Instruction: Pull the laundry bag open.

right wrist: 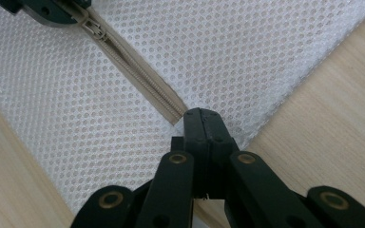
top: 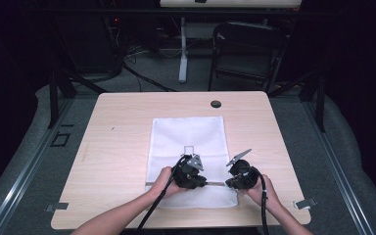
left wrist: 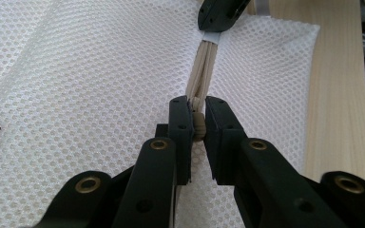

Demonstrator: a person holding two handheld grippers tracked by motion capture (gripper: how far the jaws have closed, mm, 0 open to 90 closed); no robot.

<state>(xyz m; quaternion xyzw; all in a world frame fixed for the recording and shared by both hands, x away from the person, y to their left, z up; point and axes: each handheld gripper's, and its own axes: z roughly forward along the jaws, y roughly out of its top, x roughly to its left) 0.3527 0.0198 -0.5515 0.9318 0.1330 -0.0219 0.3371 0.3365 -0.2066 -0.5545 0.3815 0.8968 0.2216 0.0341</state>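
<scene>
A white mesh bag (top: 186, 137) lies flat in the middle of the table, with a beige zipper (top: 216, 184) along its near edge. My left gripper (left wrist: 197, 102) is shut on the beige zipper pull (left wrist: 198, 124); from above, the left gripper (top: 203, 183) sits at the bag's near edge. My right gripper (right wrist: 203, 114) is shut on the end of the zipper tape (right wrist: 173, 111) at the bag's corner. In the high view the right gripper (top: 229, 184) faces the left one, with the short zipper (left wrist: 203, 66) stretched between them.
The wooden table (top: 117, 147) has a round cable hole (top: 216, 104) at its far edge. A dark folding chair (top: 247, 49) and a white desk leg (top: 183, 58) stand beyond it. A small stitched brown square (top: 188, 149) marks the bag.
</scene>
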